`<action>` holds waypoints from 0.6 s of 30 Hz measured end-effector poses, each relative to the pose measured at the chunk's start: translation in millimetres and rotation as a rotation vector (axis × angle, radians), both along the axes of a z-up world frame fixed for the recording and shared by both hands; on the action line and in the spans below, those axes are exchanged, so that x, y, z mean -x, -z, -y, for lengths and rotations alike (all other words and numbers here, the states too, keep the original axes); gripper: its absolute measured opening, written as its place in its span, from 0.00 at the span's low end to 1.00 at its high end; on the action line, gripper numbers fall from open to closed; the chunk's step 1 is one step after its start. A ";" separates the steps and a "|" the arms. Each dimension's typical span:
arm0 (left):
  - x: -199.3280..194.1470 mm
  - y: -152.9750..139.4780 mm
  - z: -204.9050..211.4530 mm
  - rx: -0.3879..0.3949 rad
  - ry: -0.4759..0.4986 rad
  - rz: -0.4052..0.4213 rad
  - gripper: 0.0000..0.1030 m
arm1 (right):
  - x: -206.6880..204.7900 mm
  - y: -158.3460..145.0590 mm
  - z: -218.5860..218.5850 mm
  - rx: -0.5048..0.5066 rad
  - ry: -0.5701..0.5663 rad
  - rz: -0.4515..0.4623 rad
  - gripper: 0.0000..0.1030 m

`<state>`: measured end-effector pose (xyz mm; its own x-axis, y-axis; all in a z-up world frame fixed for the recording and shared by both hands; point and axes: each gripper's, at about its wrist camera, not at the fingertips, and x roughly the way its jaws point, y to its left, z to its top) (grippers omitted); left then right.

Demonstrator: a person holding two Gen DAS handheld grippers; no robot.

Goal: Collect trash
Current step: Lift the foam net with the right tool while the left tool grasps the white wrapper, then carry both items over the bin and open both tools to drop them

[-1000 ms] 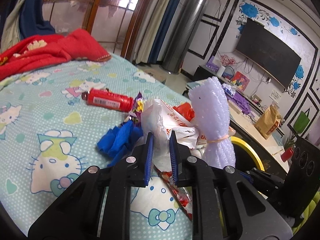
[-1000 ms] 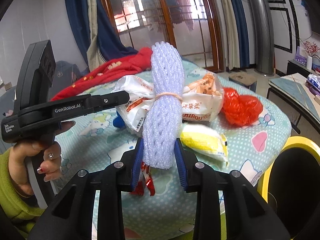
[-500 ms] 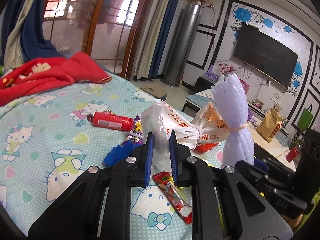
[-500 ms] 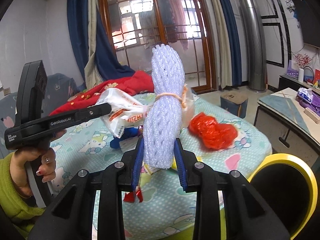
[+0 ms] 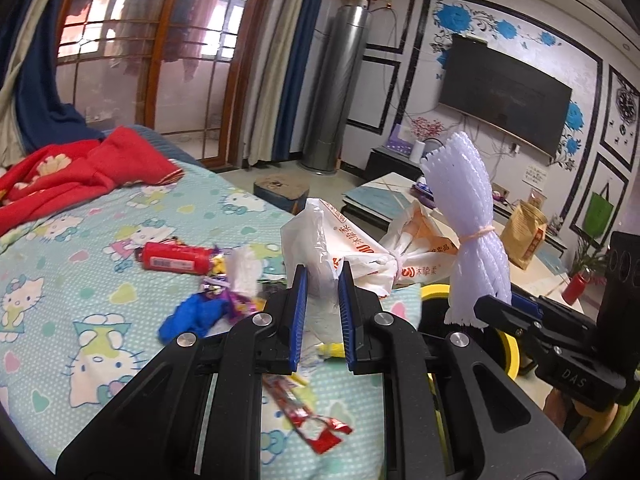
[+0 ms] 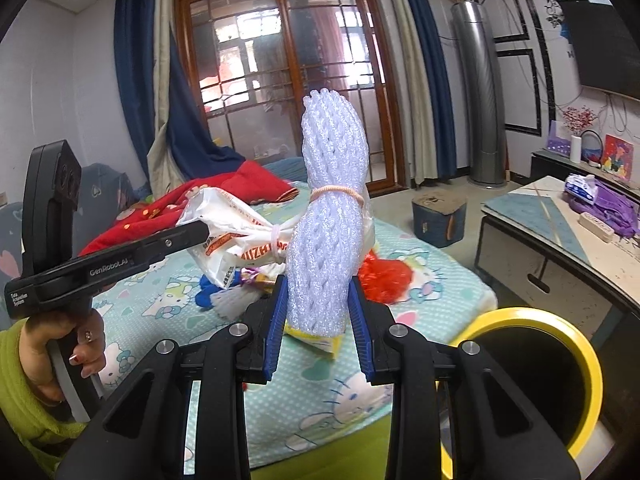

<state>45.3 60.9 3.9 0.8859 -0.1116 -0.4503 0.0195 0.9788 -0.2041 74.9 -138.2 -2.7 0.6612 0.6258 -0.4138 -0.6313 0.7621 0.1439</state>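
My left gripper (image 5: 322, 280) is shut on a knotted white plastic bag (image 5: 344, 248) with red print, held above the bed; it also shows in the right wrist view (image 6: 236, 236). My right gripper (image 6: 318, 304) is shut on a bundle of white foam netting (image 6: 330, 220) tied with a rubber band, held upright; it shows in the left wrist view (image 5: 468, 236) too. A yellow-rimmed black bin (image 6: 532, 368) stands beside the bed at lower right. More trash lies on the bed: a red cylinder (image 5: 176, 258), a blue scrap (image 5: 192, 314), a red wrapper (image 5: 308, 420), a red bag (image 6: 384, 280), a yellow packet (image 6: 316, 340).
The bed (image 5: 80, 300) has a Hello Kitty sheet and a red blanket (image 5: 76, 172) at the far end. A low table (image 6: 560, 232) stands right of the bed, with a small box stool (image 6: 438, 220) on the floor. A TV (image 5: 504, 96) hangs on the wall.
Both grippers have lifted their loads up from the bed. The bag and the foam bundle now hang clear of the sheet, and the bin rim shows more fully in the right wrist view.
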 end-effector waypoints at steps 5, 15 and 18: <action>-7.1 2.1 16.3 -0.013 0.033 -0.008 0.10 | -2.7 -1.0 18.1 0.006 0.047 0.005 0.28; -22.0 13.4 47.2 -0.044 0.092 -0.037 0.10 | -6.5 -0.4 53.0 -0.003 0.141 0.006 0.28; -26.0 15.9 59.3 -0.063 0.114 -0.042 0.10 | -7.4 -2.0 63.6 -0.005 0.176 0.013 0.28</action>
